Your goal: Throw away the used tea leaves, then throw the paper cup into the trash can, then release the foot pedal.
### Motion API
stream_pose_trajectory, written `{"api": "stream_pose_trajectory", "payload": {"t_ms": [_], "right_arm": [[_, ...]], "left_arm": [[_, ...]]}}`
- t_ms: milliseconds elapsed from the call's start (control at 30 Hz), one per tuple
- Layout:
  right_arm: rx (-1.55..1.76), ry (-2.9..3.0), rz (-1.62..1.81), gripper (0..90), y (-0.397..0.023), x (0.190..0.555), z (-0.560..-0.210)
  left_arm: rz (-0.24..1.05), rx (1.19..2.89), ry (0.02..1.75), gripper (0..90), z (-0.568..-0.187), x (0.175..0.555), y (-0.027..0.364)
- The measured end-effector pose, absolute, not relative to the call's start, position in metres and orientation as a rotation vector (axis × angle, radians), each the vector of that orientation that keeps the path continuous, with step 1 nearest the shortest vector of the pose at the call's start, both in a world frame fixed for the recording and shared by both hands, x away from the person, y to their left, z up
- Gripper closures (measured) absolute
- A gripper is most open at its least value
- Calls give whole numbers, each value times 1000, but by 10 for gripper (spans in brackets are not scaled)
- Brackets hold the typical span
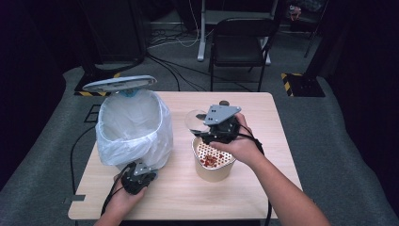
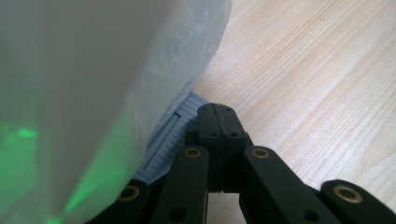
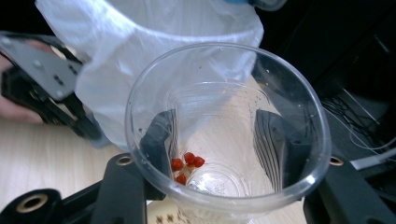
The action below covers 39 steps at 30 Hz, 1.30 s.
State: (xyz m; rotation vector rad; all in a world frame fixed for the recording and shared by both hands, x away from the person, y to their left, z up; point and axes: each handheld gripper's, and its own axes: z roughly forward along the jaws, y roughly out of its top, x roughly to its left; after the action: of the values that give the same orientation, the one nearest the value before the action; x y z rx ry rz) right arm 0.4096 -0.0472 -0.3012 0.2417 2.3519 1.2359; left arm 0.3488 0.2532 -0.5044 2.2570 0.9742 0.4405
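Above the sieve bowl (image 1: 213,162), right tongs (image 3: 219,140) gripping clear cup (image 3: 224,126), lined bin (image 1: 134,127) beside, left tongs (image 2: 218,123) closed.

Clear glossy plastic cup (image 3: 224,135); thin translucent white plastic bin liner (image 1: 134,127); pale matt wood-grain bench (image 2: 317,74); matt paper tub (image 1: 212,170); matt black plastic gripper (image 2: 218,122).

A clear plastic cup (image 3: 224,135) with a few small red beads (image 3: 187,165) at its bottom sits tilted between jaws, above a tan paper bowl (image 1: 214,165) with a perforated white insert.
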Motion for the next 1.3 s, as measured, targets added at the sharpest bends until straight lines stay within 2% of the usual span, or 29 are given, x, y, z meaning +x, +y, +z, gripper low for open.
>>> {"api": "stream_pose_trajectory", "payload": {"t_ms": [533,867,1300], "right_arm": [[364,2407,1409,494,-21,432,-271],[329,2385,1529,490,21,433,-240],[294,2471,1505,474,73,445,-254]], "left_arm": [[435,2260,971,900,-504,349,254],[423,2249,989,900,-505,348,254],[424,2245,989,900,-505,347,254]]}}
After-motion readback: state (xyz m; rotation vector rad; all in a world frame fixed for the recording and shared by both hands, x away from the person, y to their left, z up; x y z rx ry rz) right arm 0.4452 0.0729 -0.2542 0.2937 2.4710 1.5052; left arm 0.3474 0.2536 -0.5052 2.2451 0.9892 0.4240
